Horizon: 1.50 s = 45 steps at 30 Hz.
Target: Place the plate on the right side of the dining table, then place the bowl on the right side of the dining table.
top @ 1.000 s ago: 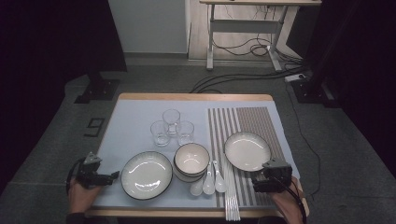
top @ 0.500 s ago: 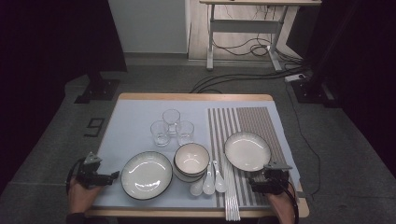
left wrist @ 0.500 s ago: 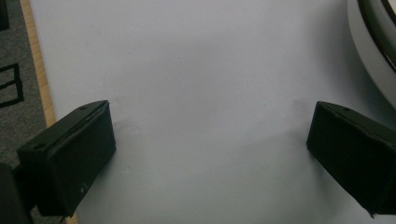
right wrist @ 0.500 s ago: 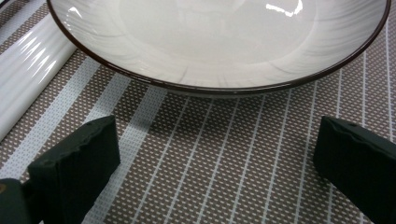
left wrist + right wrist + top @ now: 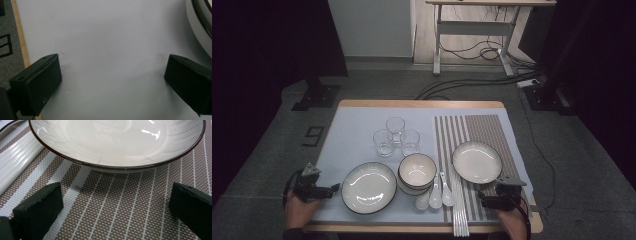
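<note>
Your right gripper [image 5: 488,200]: jaws wide, empty, low over striped mat [image 5: 120,210], facing near rim of right plate [image 5: 477,161], just short of it. Your left gripper [image 5: 328,190]: jaws wide, empty, on pale worktop [image 5: 105,45], left plate [image 5: 368,187] just beside. Nothing grasped yet; judging by layout, all handling ahead. Bowls [image 5: 417,171], spoons [image 5: 434,194], glasses [image 5: 396,135] untouched.

**Tableware set out on a table**

Three glasses [image 5: 396,136] stand clustered at mid-table [image 5: 422,104]. Nearer the front sit stacked bowls [image 5: 417,171], with three white spoons [image 5: 435,192] just beside them. Chopsticks [image 5: 459,210] lie along a striped mat [image 5: 484,127]. Behind the table, cables [image 5: 472,82] trail under a desk [image 5: 472,30].
</note>
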Available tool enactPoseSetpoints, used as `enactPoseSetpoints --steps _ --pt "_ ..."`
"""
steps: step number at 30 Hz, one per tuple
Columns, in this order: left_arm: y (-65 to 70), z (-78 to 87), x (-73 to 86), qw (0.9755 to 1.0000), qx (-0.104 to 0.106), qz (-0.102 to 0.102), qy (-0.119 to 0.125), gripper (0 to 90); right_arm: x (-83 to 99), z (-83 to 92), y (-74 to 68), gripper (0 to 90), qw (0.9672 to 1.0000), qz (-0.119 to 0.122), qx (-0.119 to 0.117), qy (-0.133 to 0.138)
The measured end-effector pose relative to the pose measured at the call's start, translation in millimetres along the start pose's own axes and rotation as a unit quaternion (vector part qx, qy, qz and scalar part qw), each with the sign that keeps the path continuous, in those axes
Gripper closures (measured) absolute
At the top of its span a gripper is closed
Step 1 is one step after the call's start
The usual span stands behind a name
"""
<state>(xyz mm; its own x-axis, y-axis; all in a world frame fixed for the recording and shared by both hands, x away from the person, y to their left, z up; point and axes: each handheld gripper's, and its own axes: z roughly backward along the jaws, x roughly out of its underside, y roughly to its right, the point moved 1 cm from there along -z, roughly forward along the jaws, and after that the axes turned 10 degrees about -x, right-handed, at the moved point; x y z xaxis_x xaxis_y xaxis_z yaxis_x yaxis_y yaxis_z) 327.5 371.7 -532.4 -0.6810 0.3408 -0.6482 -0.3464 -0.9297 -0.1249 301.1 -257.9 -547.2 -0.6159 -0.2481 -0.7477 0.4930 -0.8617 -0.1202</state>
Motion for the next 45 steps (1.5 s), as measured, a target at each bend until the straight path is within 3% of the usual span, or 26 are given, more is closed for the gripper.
enactPoseSetpoints --steps 10,26,37,45 --pt "0.1 0.1 0.1 1.0 0.0 0.0 0.0 1.0 0.5 0.1 0.3 0.0 1.0 0.0 -0.001 0.002" --pt "-0.1 0.0 0.0 1.0 0.0 0.0 0.0 0.9 -4.0 1.2 -1.2 0.3 0.9998 -0.004 -0.002 -0.018" --pt "0.0 0.0 0.0 1.0 0.0 0.0 0.0 0.9 -6.9 14.6 -7.9 2.2 0.9991 0.019 -0.002 -0.037" --pt "0.0 0.0 0.1 1.0 0.0 0.0 0.001 1.0 -11.5 26.1 -10.4 0.0 0.9991 0.018 0.001 -0.038"
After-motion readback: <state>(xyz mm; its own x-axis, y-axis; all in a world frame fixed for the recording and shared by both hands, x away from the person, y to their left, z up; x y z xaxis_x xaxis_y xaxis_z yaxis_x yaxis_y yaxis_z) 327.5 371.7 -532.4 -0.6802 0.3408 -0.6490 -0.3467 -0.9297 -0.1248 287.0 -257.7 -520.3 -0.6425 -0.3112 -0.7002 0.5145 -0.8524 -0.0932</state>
